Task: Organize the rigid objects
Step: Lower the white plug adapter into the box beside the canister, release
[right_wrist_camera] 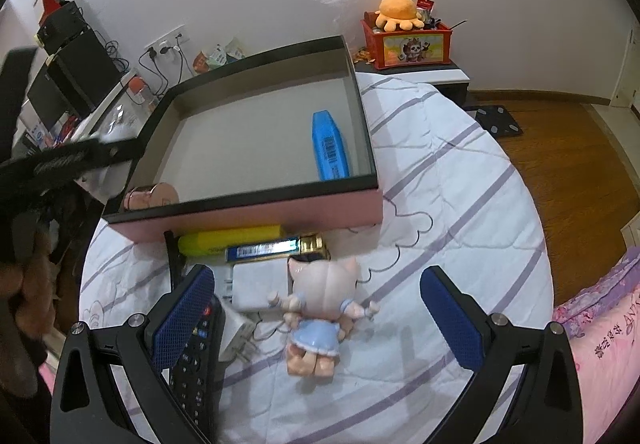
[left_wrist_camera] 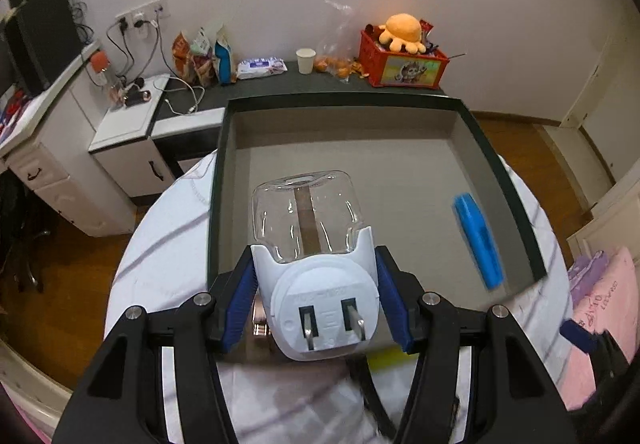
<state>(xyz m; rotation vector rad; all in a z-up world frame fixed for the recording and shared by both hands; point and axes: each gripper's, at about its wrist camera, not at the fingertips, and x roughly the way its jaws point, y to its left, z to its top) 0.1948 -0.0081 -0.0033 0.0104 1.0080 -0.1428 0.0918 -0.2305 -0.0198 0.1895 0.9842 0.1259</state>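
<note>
left gripper [left_wrist_camera: 316,292]: clamped on plug [left_wrist_camera: 320,280], held over near edge of tray [left_wrist_camera: 500,180] | right gripper [right_wrist_camera: 316,318]: wide open, nothing held, above doll [right_wrist_camera: 316,312] | plug should be lowered flat, away from blue case [left_wrist_camera: 478,240], then released.

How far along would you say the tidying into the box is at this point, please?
Early on. Done: a blue case lies inside the box, and a pink round item shows at its near corner. In hand: the left gripper clamps a plug-in night light over the box. Left: the doll, remote, white charger and yellow case on the bed; the right gripper is open around the doll.
</note>
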